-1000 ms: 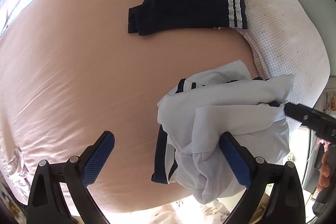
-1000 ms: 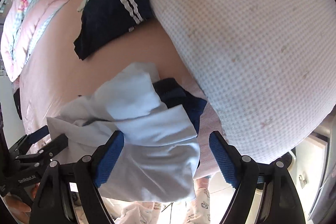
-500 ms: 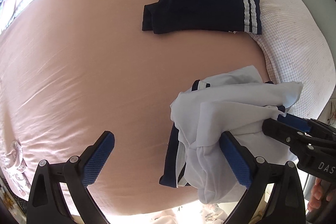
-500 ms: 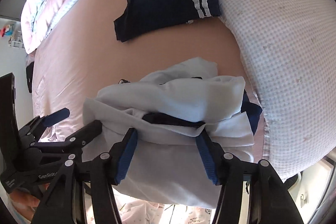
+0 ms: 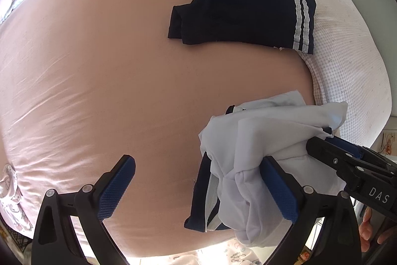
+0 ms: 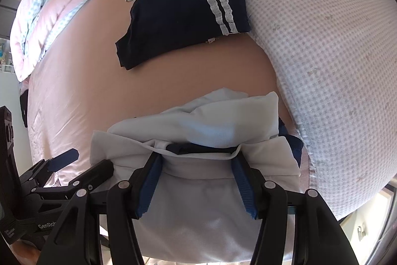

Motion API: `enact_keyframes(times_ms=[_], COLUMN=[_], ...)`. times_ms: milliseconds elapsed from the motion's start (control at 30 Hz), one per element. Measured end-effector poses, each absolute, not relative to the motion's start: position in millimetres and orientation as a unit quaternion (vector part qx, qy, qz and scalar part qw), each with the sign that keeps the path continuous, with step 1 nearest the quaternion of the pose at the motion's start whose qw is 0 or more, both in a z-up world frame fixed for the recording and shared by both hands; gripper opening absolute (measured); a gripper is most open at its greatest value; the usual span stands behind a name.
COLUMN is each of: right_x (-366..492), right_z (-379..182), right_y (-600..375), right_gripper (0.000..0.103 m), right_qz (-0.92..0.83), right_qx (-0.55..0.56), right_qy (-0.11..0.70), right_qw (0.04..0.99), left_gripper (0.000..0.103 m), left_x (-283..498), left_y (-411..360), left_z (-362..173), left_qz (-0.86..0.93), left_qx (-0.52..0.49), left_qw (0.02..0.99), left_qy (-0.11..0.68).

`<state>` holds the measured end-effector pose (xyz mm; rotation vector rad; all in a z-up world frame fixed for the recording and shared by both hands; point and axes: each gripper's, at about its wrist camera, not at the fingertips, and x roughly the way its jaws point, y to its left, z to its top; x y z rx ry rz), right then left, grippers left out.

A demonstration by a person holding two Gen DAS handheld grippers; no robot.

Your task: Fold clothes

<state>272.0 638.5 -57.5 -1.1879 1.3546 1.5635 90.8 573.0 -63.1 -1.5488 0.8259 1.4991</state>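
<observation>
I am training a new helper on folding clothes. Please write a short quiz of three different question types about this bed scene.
1. True or false: the right tongs grip the white garment.
2. Multiple choice: what lies beside the checked pillow? A) a red towel B) a navy garment with two white stripes C) a green hat
3. Fill in: the left tongs stand ____, with one finger against the white garment and bare pink sheet between the fingers.

Key: 1 true; 2 B; 3 open
</observation>
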Motion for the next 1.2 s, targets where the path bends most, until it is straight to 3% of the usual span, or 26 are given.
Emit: enact_keyframes(times_ms=[400,767,933,1200], right_x=[285.2,297.7,294.5,276.9], right_z=[15.4,-7.6,-22.4,-45.2], right_y=[654.1,687.4,712.4,756.7], right_gripper=[0.058,0.059,0.059,0.059], right_qz=[0.646,0.642,0.644,0.660], right_qx=[-0.460,-0.468,-0.482,-0.490], right_qy=[0.489,0.476,0.458,0.437], right_qw=[0.364,0.377,0.377,0.366], left_gripper=[0.103,0.103,0.103,0.103], left_x=[76.7,56.5,35.2,18.3], left_y=[582.4,586.1,607.3,657.9], left_z=[-24.1,-30.4,-40.8,-62.8], left_qz=[0.603,0.598,0.590,0.568], left_qx=[-0.590,-0.601,-0.616,-0.583], left_qw=[0.427,0.433,0.450,0.515], left_qy=[0.326,0.305,0.265,0.269])
